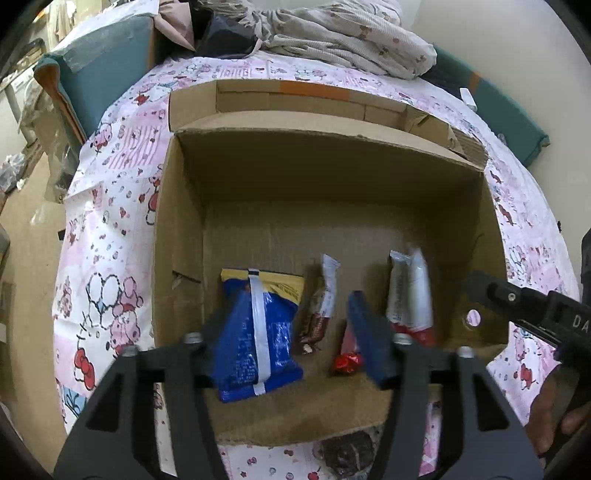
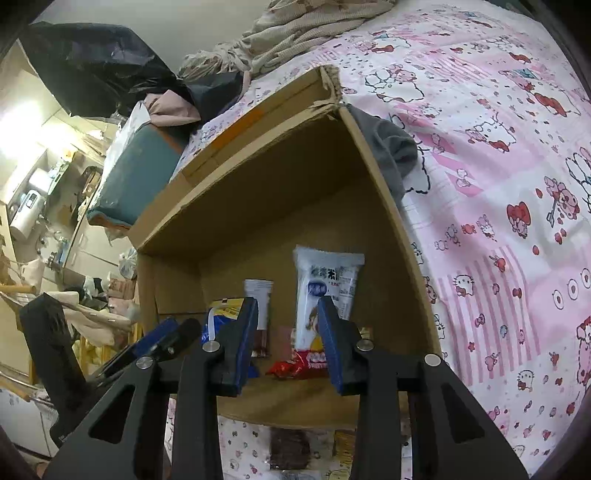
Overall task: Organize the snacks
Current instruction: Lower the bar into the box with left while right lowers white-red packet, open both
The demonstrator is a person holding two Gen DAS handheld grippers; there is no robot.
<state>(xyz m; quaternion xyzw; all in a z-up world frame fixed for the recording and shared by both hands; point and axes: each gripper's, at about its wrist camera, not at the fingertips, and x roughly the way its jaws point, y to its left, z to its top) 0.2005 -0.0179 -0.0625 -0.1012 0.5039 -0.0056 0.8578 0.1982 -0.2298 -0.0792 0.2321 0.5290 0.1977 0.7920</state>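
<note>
An open cardboard box (image 1: 332, 162) lies on the bed, and both grippers reach into its near end. A blue bag with a yellow top (image 1: 258, 332) lies on the box floor between my left gripper's (image 1: 288, 310) fingers; the jaws are open, with a gap to the right pad. Beside it are a brown-and-white bar (image 1: 325, 295), a small red wrapper (image 1: 347, 362) and a white-and-red packet (image 1: 410, 291), which is blurred. In the right wrist view that packet (image 2: 325, 280) stands near the box's (image 2: 258, 184) right wall, just past my right gripper (image 2: 288, 306), whose narrowly open pads do not press it.
A pink cartoon-print sheet (image 2: 498, 184) covers the bed. Crumpled bedding (image 1: 351, 33) lies behind the box, a teal cushion (image 1: 107, 70) to its left, a grey cloth (image 2: 391, 155) at its right wall. More snack packets (image 2: 288, 450) lie in front of the box.
</note>
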